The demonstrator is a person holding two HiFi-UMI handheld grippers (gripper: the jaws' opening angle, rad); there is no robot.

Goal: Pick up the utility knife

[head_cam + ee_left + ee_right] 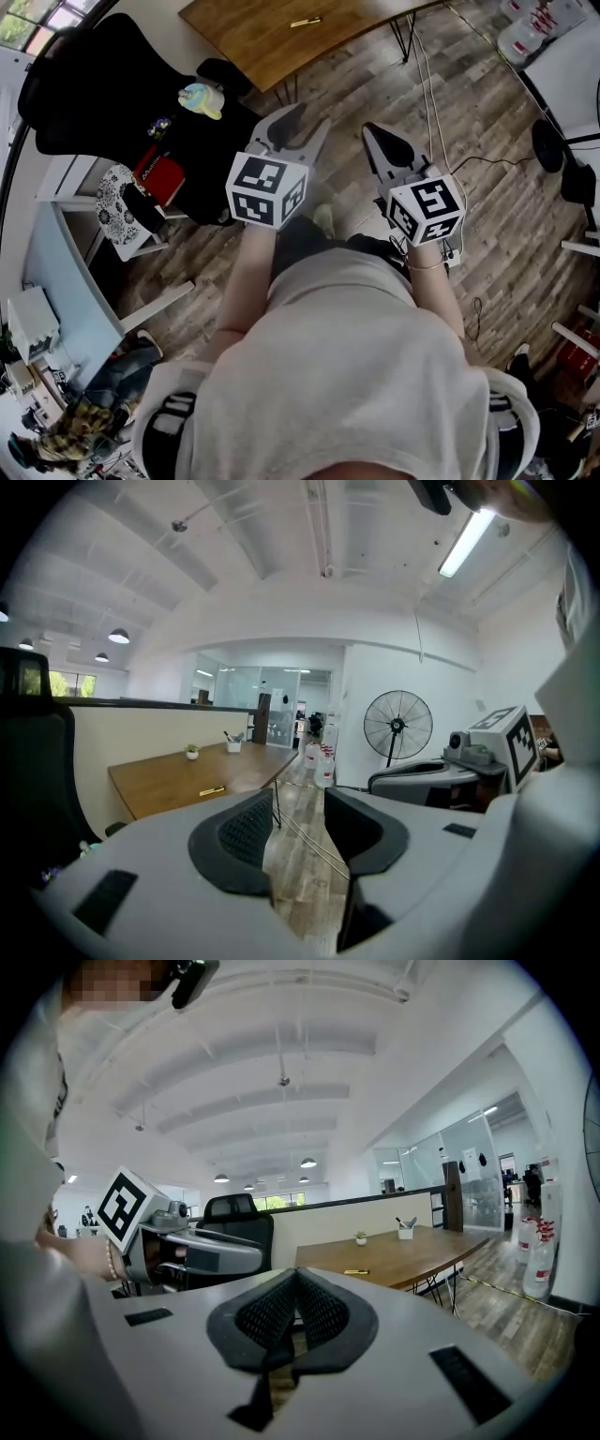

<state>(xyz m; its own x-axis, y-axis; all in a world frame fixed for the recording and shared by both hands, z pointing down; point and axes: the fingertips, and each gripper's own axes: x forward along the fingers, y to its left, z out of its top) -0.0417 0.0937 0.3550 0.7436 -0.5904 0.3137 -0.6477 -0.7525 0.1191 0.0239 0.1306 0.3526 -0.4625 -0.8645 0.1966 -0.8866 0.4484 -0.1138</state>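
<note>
The utility knife (305, 21) is a small yellow tool lying on the brown wooden table (272, 42) at the top of the head view; it also shows as the yellow knife (211, 790) and the yellow knife (355, 1271) in the two gripper views. Both grippers are held in front of the person, well short of the table. My left gripper (302, 128) is open with floor showing between its jaws. My right gripper (382, 141) has its pads (296, 1312) pressed together, holding nothing.
A black office chair (112, 103) with a red item stands left of the grippers. Cables (441, 103) run over the wood-look floor. A standing fan (397, 726) and water bottles (530, 28) are to the right. A small plant pot (361, 1238) and pen cup (405, 1232) sit on the table.
</note>
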